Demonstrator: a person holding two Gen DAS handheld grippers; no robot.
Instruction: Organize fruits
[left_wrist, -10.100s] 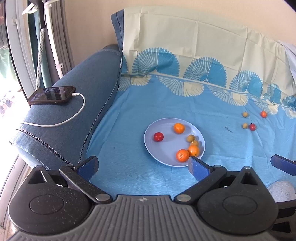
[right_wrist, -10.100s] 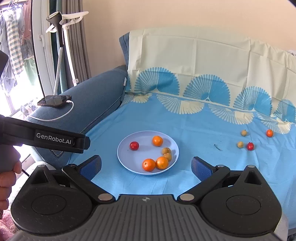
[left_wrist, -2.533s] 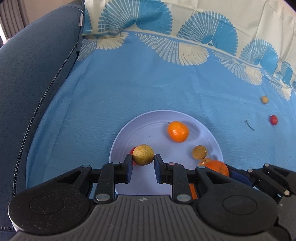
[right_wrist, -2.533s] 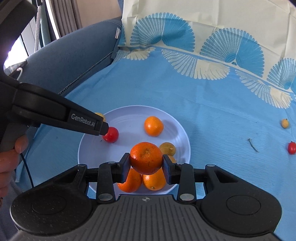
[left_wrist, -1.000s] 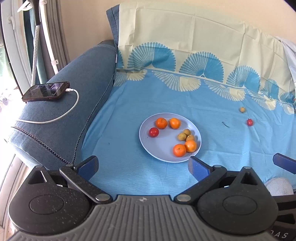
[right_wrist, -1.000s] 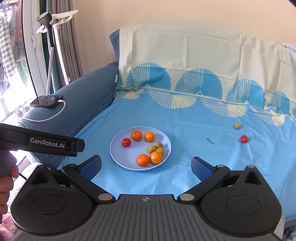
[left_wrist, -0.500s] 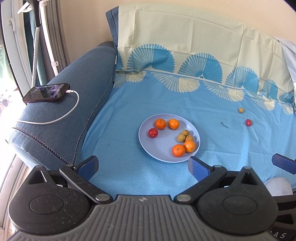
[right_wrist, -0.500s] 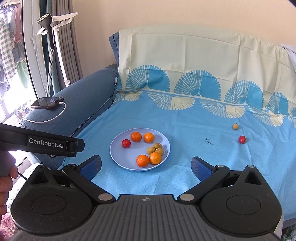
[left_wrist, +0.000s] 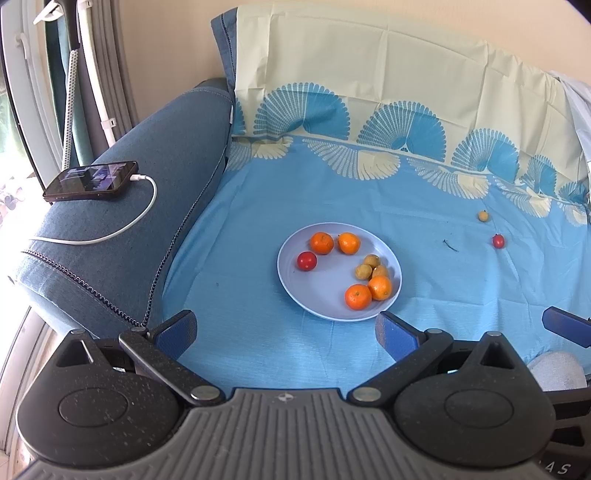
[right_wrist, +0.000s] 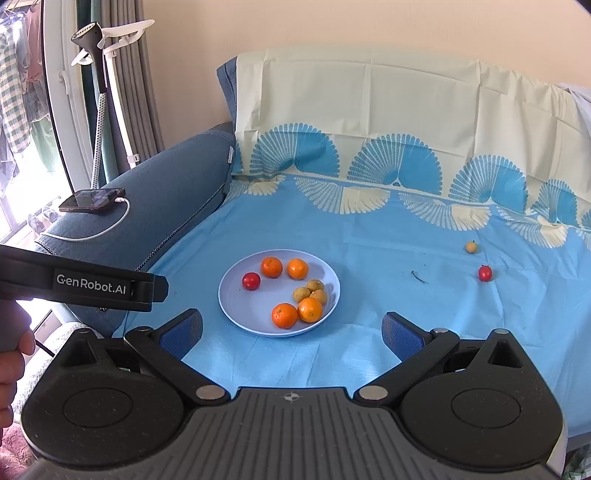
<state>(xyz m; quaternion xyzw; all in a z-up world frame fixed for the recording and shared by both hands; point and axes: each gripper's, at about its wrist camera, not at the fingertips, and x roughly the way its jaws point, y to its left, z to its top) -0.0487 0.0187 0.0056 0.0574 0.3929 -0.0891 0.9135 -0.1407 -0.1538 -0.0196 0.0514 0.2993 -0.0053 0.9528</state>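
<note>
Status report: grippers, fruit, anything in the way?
Both grippers open, empty. Plate holds eight fruits; yellow fruit and red fruit loose on sheet. Nothing blocking.

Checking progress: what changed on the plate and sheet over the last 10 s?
Two fruits left the sheet for the plate: it now holds four oranges, not three, and three yellow fruits. Both claws, shut on fruit 2.5 s ago, are open and pulled back. One yellow fruit and one red fruit stay on the sheet; phone unmoved.
</note>
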